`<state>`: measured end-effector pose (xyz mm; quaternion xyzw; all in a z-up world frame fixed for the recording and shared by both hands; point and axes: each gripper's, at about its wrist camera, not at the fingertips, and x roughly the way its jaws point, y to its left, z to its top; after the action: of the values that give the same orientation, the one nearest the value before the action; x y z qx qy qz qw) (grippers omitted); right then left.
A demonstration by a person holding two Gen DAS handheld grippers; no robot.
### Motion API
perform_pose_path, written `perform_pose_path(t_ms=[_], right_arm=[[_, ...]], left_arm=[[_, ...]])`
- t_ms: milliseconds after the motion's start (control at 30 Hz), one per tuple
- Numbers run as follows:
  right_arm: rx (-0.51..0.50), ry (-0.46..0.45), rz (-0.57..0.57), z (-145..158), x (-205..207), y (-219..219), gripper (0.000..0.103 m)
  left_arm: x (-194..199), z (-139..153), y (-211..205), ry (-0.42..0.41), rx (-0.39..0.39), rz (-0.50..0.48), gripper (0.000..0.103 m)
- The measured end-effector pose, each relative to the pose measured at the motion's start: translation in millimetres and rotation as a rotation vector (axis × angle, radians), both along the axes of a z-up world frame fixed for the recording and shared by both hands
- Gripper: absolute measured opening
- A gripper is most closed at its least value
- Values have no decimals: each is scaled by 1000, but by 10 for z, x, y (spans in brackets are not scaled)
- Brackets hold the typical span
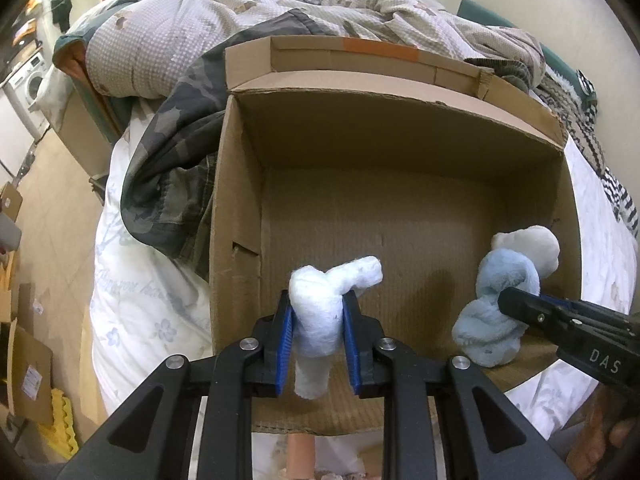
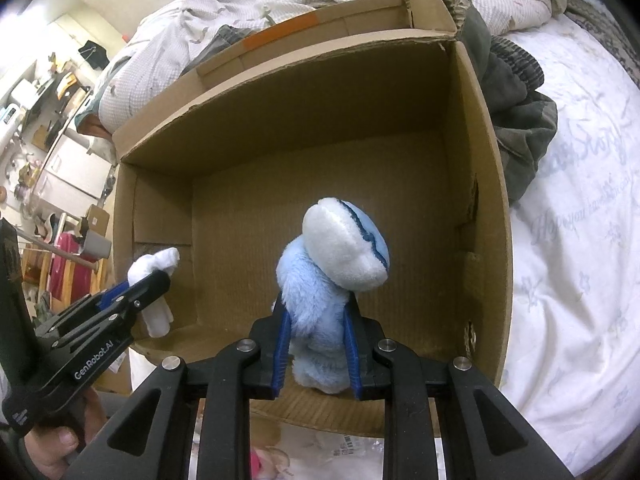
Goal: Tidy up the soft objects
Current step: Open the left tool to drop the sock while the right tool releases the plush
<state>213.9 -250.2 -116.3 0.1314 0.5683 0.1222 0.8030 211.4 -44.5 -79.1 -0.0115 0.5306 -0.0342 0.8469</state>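
Note:
An open cardboard box (image 1: 236, 200) stands on the bed; it also shows in the right wrist view (image 2: 484, 184). My left gripper (image 1: 318, 312) is shut on a white knotted soft piece (image 1: 320, 308) and holds it over the box's near edge; this piece also shows in the right wrist view (image 2: 154, 264). My right gripper (image 2: 316, 320) is shut on a light blue plush toy (image 2: 316, 280) with a white rounded head, held over the box. The toy also shows at the right of the left wrist view (image 1: 496, 304).
A white floral sheet (image 2: 580, 280) covers the bed. A camouflage garment (image 1: 172, 168) lies against the box's left side, and a crumpled quilt (image 1: 240, 8) is piled behind it. Cardboard pieces lie on the floor (image 1: 28, 360) at left.

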Motion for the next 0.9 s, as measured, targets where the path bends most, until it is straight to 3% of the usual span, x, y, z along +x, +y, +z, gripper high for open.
perform_pose_path(t_ms=[100, 167, 233, 267, 367, 400, 433, 567, 733, 900], right_arm=[[4, 5, 1, -6, 0, 1, 26], [7, 6, -2, -7, 2, 2, 26], [11, 3, -3, -5, 0, 0, 26], [12, 4, -1, -2, 0, -2, 27], [43, 1, -12, 10, 1, -30, 45], [57, -1, -17, 23, 3, -44, 69], [63, -13, -23, 51, 2, -49, 76], [46, -71, -23, 187, -12, -40, 77], [37, -126, -32, 323, -31, -50, 103], [61, -144, -65, 357, -45, -81, 103]], left_arm=[[-3, 4, -15, 4, -4, -7, 32], [-13, 27, -15, -5, -11, -4, 53], [-27, 67, -11, -26, -12, 5, 62], [-29, 79, -12, -32, -10, 7, 62], [-26, 110, -37, -45, 2, -6, 63], [-28, 116, -44, -48, 3, -9, 63], [-31, 118, -49, -49, 5, -9, 63], [-42, 129, -52, -56, 9, -6, 63], [-42, 152, -23, -63, -1, 7, 63], [-87, 216, -15, -85, -11, 5, 63]])
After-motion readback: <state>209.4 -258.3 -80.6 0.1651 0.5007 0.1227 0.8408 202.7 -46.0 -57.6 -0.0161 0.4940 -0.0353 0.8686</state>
